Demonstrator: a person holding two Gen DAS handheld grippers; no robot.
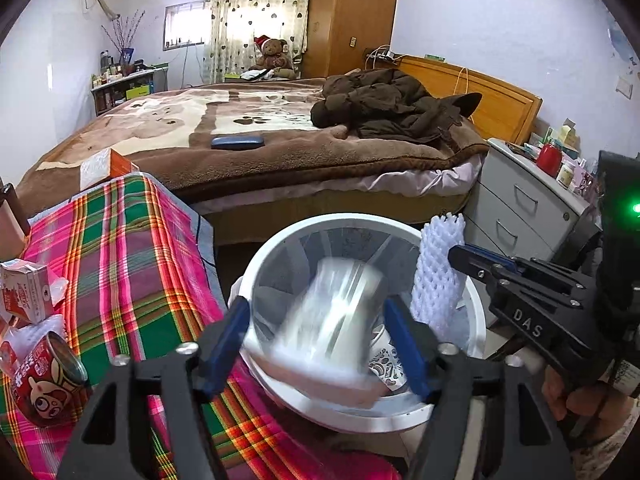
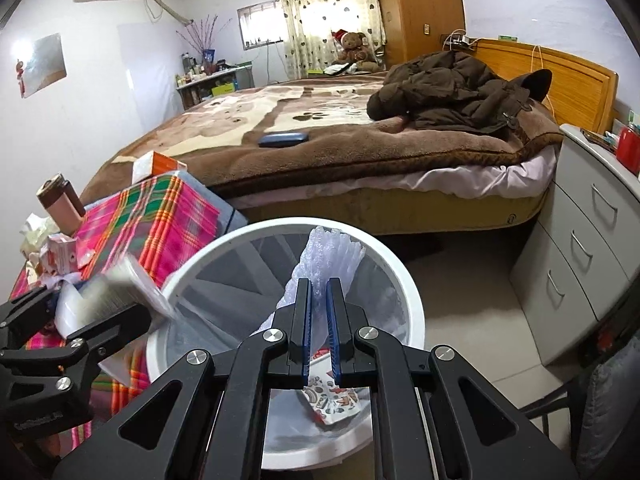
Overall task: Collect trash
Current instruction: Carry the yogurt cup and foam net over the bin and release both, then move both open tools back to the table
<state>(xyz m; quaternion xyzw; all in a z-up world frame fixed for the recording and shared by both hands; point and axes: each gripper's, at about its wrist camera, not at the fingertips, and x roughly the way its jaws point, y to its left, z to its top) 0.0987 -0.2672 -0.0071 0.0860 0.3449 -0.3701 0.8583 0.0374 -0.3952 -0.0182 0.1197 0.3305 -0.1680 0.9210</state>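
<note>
A white waste bin (image 1: 360, 220) (image 2: 416, 308) stands on the floor beside the table. Over its mouth my left gripper (image 1: 316, 308) is open, and a clear plastic container (image 1: 336, 320) shows as a motion-blurred shape between the blue pads without touching them. The right wrist view shows that container (image 2: 120, 284) at the bin's left rim, by the left gripper (image 2: 80, 308). My right gripper (image 2: 319, 284) is shut on a white foam net sleeve (image 2: 332, 256) (image 1: 438, 276), held upright above the bin's right side. A patterned paper cup (image 2: 332, 400) lies inside the bin.
The table with a plaid cloth (image 1: 132, 260) carries a red can (image 1: 44, 380), a small milk carton (image 1: 26, 292) and other scraps. A bed (image 1: 280, 152) is behind the bin, a grey drawer unit (image 2: 580, 248) to its right, and a chair (image 2: 600, 400) at the lower right.
</note>
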